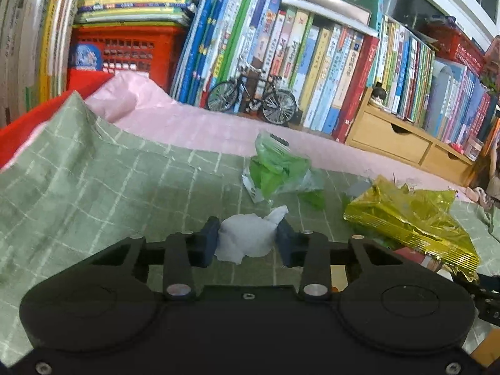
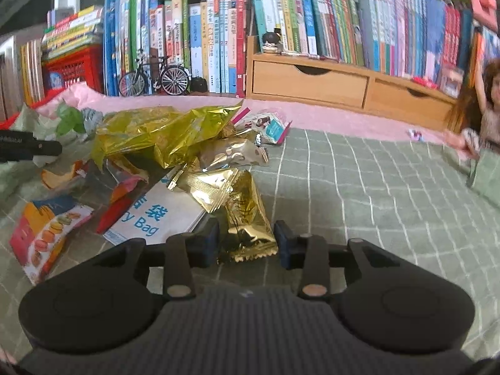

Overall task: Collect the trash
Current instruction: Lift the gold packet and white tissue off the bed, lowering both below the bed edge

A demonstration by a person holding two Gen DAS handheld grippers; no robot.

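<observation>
crumpled white tissue wad (image 1: pixel 247 237) pinched between left gripper (image 1: pixel 247 239) pads, small gold foil wrapper (image 2: pixel 247 218) between right gripper (image 2: pixel 247 242) jaws, contact unclear

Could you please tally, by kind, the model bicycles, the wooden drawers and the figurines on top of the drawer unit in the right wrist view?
Model bicycles: 1
Wooden drawers: 2
Figurines: 1
Total: 4
</observation>
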